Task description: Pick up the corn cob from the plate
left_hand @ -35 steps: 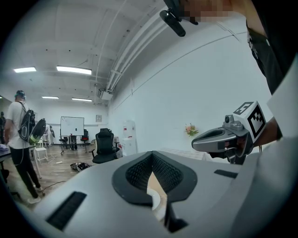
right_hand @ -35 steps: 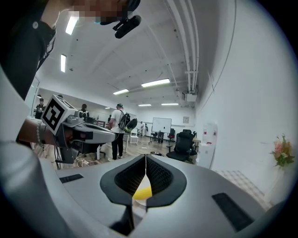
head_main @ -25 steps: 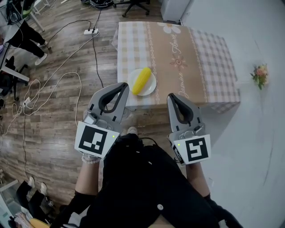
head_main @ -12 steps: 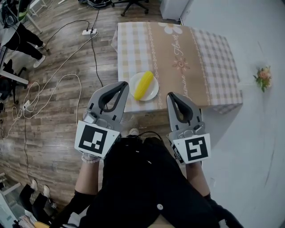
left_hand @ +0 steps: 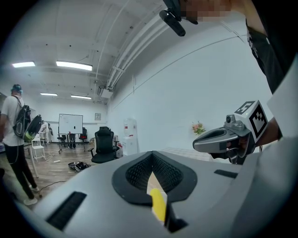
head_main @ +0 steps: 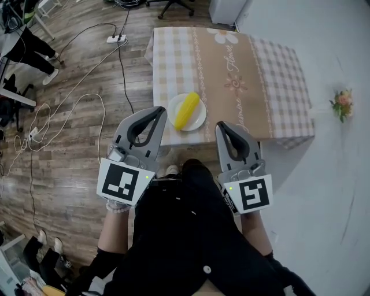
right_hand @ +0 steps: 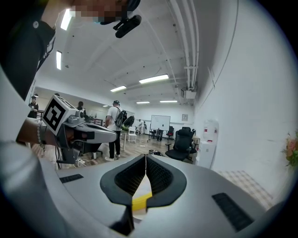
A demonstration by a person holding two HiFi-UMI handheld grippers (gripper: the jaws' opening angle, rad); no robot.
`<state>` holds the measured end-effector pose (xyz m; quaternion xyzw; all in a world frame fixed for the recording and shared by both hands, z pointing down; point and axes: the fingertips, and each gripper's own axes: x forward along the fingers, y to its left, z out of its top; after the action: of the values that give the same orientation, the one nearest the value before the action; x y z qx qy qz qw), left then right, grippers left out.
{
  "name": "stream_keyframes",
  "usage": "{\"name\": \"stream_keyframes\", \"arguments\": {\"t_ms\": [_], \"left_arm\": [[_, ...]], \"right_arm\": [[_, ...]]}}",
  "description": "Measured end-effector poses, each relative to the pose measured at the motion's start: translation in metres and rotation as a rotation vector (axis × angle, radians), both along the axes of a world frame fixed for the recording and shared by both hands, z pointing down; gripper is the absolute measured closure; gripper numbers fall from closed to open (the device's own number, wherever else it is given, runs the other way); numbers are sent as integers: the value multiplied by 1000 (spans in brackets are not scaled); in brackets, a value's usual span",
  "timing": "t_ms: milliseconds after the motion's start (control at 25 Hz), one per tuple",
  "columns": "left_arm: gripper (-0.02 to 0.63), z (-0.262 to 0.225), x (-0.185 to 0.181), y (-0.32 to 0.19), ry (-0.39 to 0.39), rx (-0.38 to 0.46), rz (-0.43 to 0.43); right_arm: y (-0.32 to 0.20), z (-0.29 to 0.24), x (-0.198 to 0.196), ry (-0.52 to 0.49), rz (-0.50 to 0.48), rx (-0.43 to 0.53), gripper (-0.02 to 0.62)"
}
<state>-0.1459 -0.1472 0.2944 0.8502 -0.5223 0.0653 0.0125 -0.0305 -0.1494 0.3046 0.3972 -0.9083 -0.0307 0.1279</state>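
A yellow corn cob (head_main: 186, 110) lies on a small white plate (head_main: 199, 121) near the front edge of a table covered with a checked cloth (head_main: 231, 75). My left gripper (head_main: 161, 111) hovers just left of the plate, short of the table edge, shut and empty. My right gripper (head_main: 221, 125) hangs in front of the table edge to the plate's right, also shut and empty. In the left gripper view the corn (left_hand: 158, 204) shows through the slot behind the closed tips (left_hand: 152, 153). The right gripper view shows the corn (right_hand: 139, 201) the same way.
Cables (head_main: 69, 115) and a power strip (head_main: 118, 40) lie on the wooden floor to the left. A person (head_main: 26, 40) stands at the far left, with a chair base (head_main: 173, 7) beyond the table. A small flower bunch (head_main: 341, 99) sits by the white wall on the right.
Both grippers have sunk slightly and stay shut and empty. The corn and plate have not moved on the table.
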Motion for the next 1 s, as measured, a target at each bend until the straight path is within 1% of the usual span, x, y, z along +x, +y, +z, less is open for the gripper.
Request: {"name": "stream_keyframes", "arguments": {"t_ms": [160,320,600,840,1000], "left_arm": [[594,-1,-3,-5,1,3,-24],[594,-5,-5,-9,26,-5,-60],[594,-13,-14,-22,6,14,-131],[593,-17,-14,-25,-13,36,-148],[594,-19,-8,-26,0,8,-154]], "right_arm": [[-7,-3,-3,-5,-23,3,554],[-18,-5,-3,-8,-49,5,554],[-36,-11,-2,-13,-99,9,554],[-44,-15,-5,-15,-134,14,554],[-47,-18,-9,-21,-150,19,554]]}}
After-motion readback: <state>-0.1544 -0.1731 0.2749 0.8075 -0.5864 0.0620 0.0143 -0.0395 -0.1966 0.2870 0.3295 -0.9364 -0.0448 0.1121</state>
